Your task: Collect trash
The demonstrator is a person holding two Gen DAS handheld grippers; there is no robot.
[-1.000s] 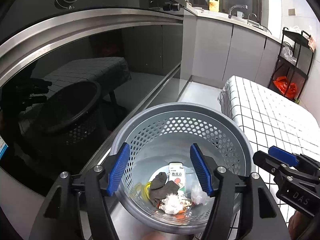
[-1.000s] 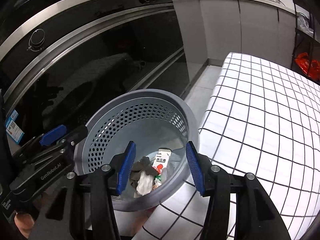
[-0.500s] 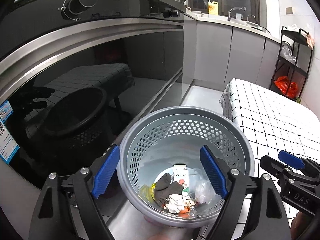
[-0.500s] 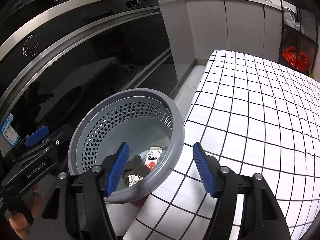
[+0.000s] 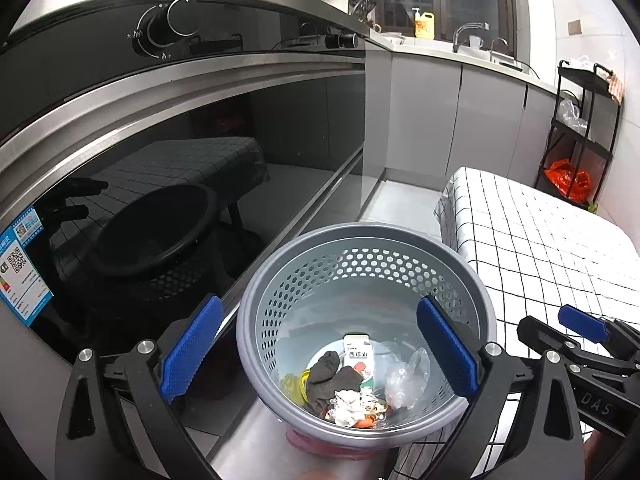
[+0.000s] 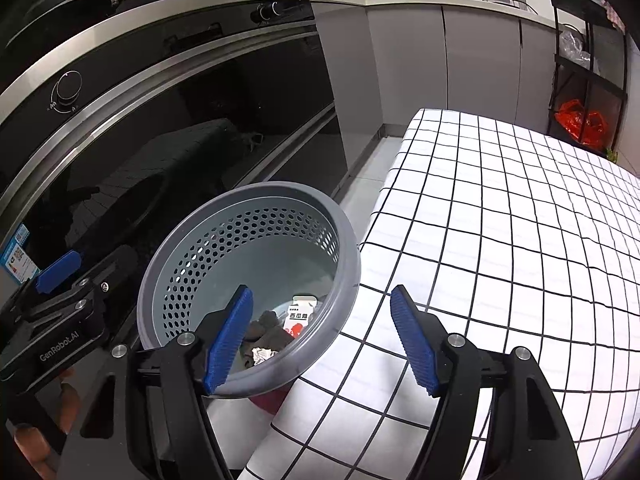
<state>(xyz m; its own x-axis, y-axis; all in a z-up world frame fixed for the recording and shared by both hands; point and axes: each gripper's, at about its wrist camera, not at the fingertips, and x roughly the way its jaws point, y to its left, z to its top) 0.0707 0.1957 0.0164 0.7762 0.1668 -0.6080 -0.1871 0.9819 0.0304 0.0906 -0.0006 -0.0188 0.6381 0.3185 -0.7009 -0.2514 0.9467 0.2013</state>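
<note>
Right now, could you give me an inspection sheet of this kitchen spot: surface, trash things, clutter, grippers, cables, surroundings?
Surface: checked tablecloth, bare where visible.
Job's things: grey bin beside the table, holding a small carton, a dark glove, crumpled paper and clear plastic.
Clutter: nothing seen.
Grippers: left gripper and right gripper both opening, nothing between the jaws.
Cables: nothing seen.
Surroundings: oven door, grey cabinets, black rack with an orange bag.

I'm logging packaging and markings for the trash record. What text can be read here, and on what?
"西瓜霜": small white carton in the grey basket.
"GenRobot.AI": left gripper body.
"DAS": right gripper body.
"大", "小": beside the stove knob.
Blue QR sticker: too small to read.
</note>
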